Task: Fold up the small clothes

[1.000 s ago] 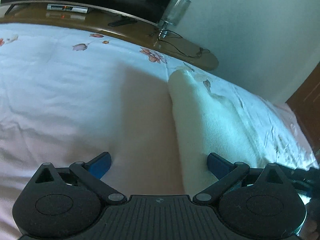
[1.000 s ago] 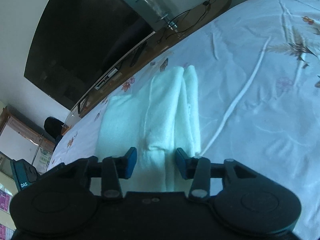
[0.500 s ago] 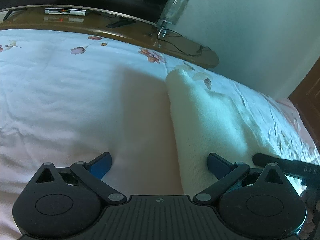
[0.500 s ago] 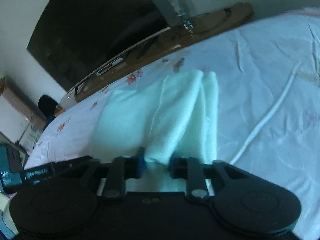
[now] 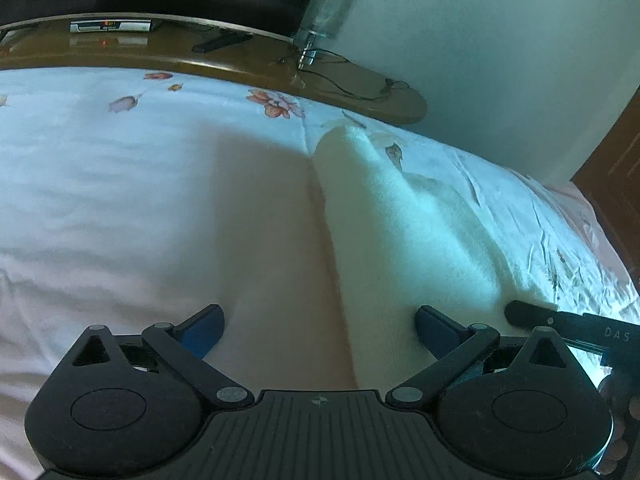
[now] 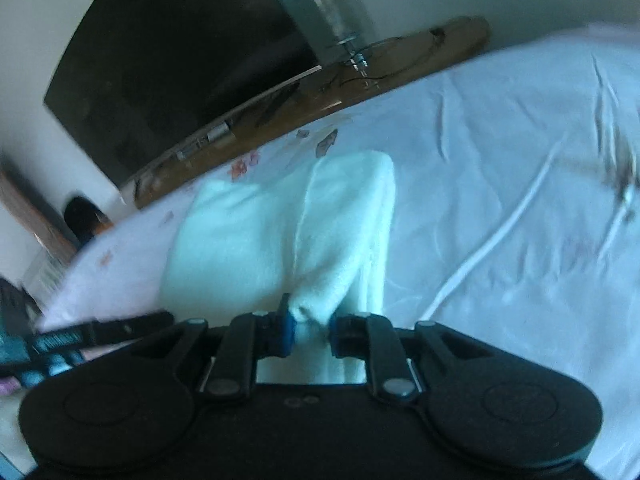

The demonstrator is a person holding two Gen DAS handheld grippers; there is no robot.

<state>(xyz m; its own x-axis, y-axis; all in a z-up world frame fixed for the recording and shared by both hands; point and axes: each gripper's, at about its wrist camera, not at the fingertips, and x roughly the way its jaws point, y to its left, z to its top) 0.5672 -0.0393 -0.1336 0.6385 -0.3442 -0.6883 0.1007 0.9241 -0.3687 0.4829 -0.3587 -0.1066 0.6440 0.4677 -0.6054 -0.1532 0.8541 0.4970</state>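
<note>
A small white fleece garment (image 6: 288,224) lies on the bed, folded lengthwise with a raised ridge along its middle. My right gripper (image 6: 310,326) is shut on the near end of that ridge, and the cloth bunches between its blue pads. In the left wrist view the same garment (image 5: 400,232) stretches away on the right half. My left gripper (image 5: 318,330) stands wide open low over the bed. Its right finger (image 5: 436,330) sits over the garment's near edge and its left finger (image 5: 200,330) over bare sheet. Nothing is pinched between them.
The bed sheet (image 5: 120,168) is white with small flowers and creased on the right. A wooden board (image 5: 248,60) with a glass (image 5: 326,4), cables and a dark screen runs behind the bed. A door (image 5: 616,188) stands at the far right. The right gripper's arm (image 5: 560,324) pokes in.
My right gripper shut on the garment's middle ridge, pulled it up into a bunch and rolled slightly. The left gripper stayed open and nearly still.
</note>
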